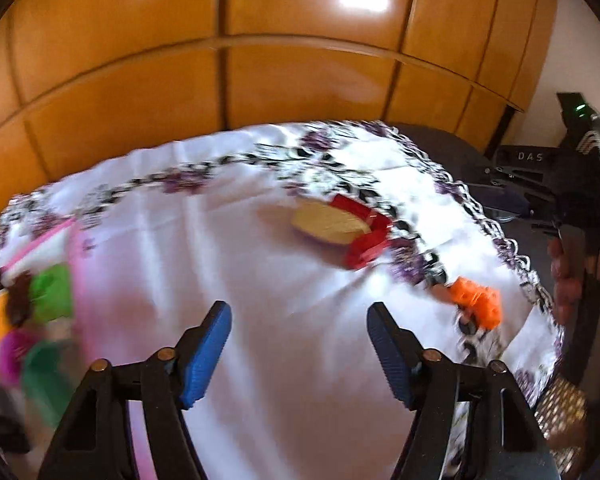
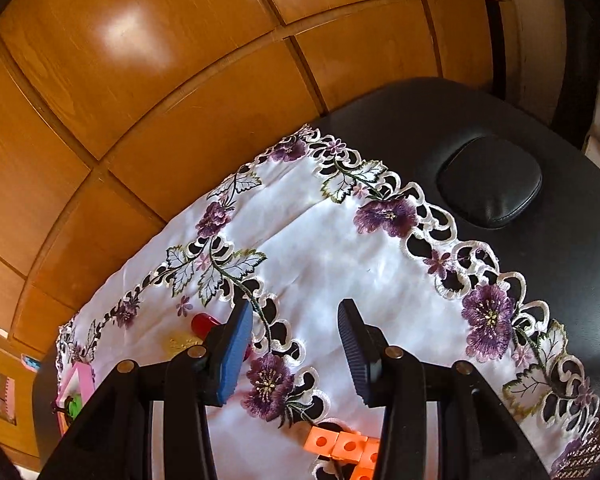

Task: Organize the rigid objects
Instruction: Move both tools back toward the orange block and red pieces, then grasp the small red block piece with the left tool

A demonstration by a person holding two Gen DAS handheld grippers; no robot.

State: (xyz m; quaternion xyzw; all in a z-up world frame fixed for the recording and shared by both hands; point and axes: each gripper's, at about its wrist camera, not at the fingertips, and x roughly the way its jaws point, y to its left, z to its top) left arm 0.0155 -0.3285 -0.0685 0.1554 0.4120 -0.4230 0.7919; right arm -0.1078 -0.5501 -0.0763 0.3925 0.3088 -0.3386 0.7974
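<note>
**A:** ok so what's the left gripper [image 1: 299,354] doing? that view is pretty smeared

**B:** jaws are spread wide with nothing between them, just bare white tablecloth [image 1: 228,272] under the blue pads. It's empty

**A:** and the right gripper [image 2: 296,354]?

**B:** also empty. Its gap is narrower than the left one's, but the fingers stand apart and only cloth shows between them. You can see it from the left wrist view too, off at the right edge with a person's hand [image 1: 566,280] around the handle

**A:** where's the stuff to sort?

**B:** orange linked cubes [image 1: 478,306] sit near the embroidered border on the right side of the cloth. In the right wrist view they're at the bottom, just under the right finger, partly hidden by it. Further back there's a red box [image 1: 366,236] with a gold-looking lid or inside, lying on the cloth near the floral edge, well apart from the cubes

**A:** and that colourful blob on the left?

**B:** pink tray [image 1: 74,280] with green, yellow, brown and magenta pieces in it, too blurry to name them. Behind everything is a wooden panelled wardrobe [image 1: 300,60], and the cloth lies on a black padded surface [image 2: 500,140]
</note>
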